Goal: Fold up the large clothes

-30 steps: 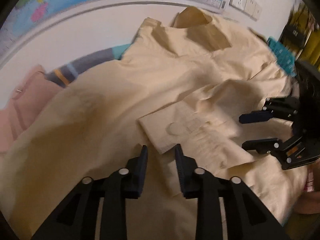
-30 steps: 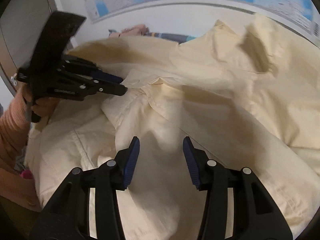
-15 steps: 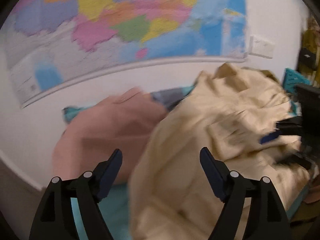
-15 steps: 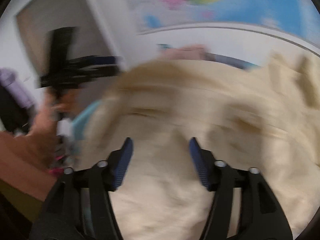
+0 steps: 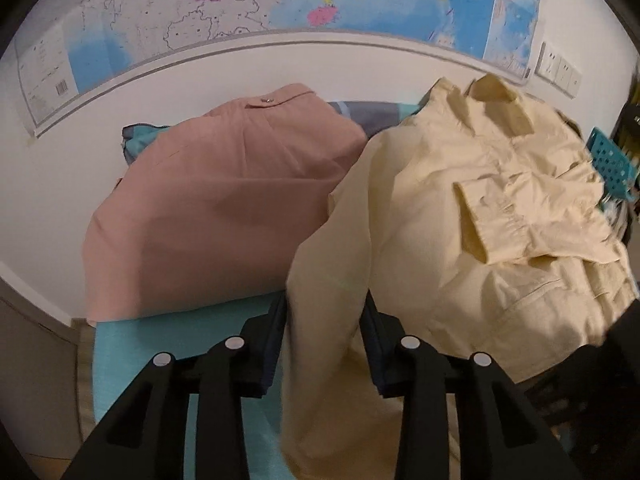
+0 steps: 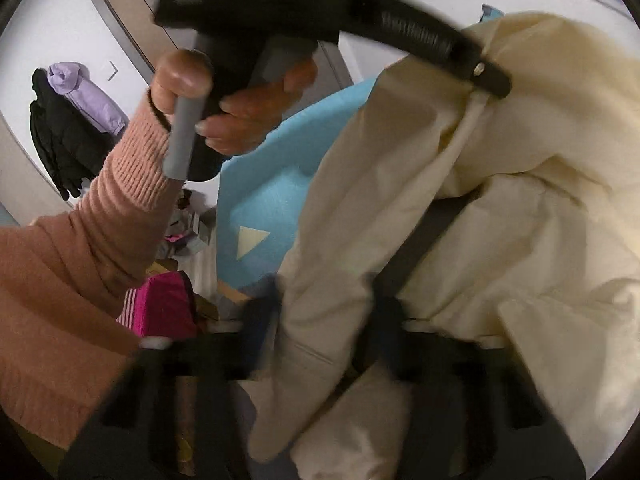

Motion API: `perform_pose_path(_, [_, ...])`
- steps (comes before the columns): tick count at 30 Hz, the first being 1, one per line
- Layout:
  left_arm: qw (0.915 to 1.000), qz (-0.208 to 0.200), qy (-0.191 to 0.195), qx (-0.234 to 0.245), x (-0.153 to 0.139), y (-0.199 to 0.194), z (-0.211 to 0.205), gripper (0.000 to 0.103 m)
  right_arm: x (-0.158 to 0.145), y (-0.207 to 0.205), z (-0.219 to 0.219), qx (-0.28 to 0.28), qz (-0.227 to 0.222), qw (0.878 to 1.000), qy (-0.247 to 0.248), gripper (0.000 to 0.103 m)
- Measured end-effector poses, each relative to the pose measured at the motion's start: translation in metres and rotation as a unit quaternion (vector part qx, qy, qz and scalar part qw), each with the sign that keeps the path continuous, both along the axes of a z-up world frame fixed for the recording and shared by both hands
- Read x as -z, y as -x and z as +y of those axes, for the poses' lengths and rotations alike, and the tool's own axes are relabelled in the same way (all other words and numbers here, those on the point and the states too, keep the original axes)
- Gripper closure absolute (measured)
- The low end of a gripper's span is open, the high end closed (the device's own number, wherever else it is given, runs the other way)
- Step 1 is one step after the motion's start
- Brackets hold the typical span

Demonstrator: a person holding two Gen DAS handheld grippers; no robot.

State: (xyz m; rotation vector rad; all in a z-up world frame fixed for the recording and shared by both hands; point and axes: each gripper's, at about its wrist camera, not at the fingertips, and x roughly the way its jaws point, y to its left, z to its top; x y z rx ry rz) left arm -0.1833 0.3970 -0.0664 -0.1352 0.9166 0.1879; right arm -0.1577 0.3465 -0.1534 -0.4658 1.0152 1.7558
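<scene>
A cream button-up shirt lies crumpled on the turquoise surface, collar toward the wall, one cuffed sleeve folded across its front. My left gripper has a fold of the shirt's lower left edge between its fingers. In the right wrist view my right gripper is blurred, with a fold of the same shirt between its fingers. The left gripper's body and the hand holding it fill the upper part of that view, its tip at the shirt.
A pink shirt lies to the left of the cream one, over a grey and blue garment. A wall map hangs behind. A turquoise perforated basket stands at the far right. Clutter lies on the floor to the left.
Both grippers left the middle of the shirt, opened wide and swung out, then came to the shirt's lower edge and closed on folds of it. The pink shirt came into view.
</scene>
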Motion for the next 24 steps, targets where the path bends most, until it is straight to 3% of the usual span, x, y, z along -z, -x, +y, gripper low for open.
perform_pose_path(4, [0.9988, -0.035, 0.027, 0.019, -0.024, 0.005, -0.006, 0.059, -0.070, -0.020, -0.041, 0.004, 0.019, 0.997, -0.077, 0.085])
perform_pose_path(6, [0.9954, -0.073, 0.046, 0.040, -0.049, 0.010, -0.013, 0.042, -0.110, -0.039, -0.064, 0.018, 0.017, 0.993, -0.114, 0.085])
perform_pose_path(9, [0.9863, -0.137, 0.054, 0.073, -0.082, 0.014, -0.024, 0.036, -0.165, -0.071, -0.106, 0.063, -0.028, 0.986, -0.152, 0.085])
perform_pose_path(12, [0.9778, -0.180, 0.052, 0.093, -0.105, 0.012, -0.039, 0.031, -0.194, -0.105, -0.156, 0.132, -0.088, 0.976, -0.148, 0.085])
perform_pose_path(15, [0.9769, -0.181, 0.044, 0.106, -0.105, -0.004, -0.055, 0.031, -0.196, -0.144, -0.209, 0.219, -0.139, 0.960, -0.104, 0.086])
perform_pose_path(18, [0.9847, -0.136, 0.033, 0.105, -0.078, -0.034, -0.067, 0.031, -0.174, -0.186, -0.256, 0.290, -0.131, 0.946, -0.060, 0.086])
perform_pose_path(22, [0.9927, -0.071, 0.017, 0.096, -0.038, -0.070, -0.075, 0.031, -0.102, -0.230, -0.291, 0.363, -0.100, 0.926, 0.024, 0.086])
perform_pose_path(24, [0.9949, -0.045, 0.009, 0.090, -0.020, -0.086, -0.077, 0.031, -0.070, -0.235, -0.293, 0.372, -0.086, 0.923, 0.052, 0.086])
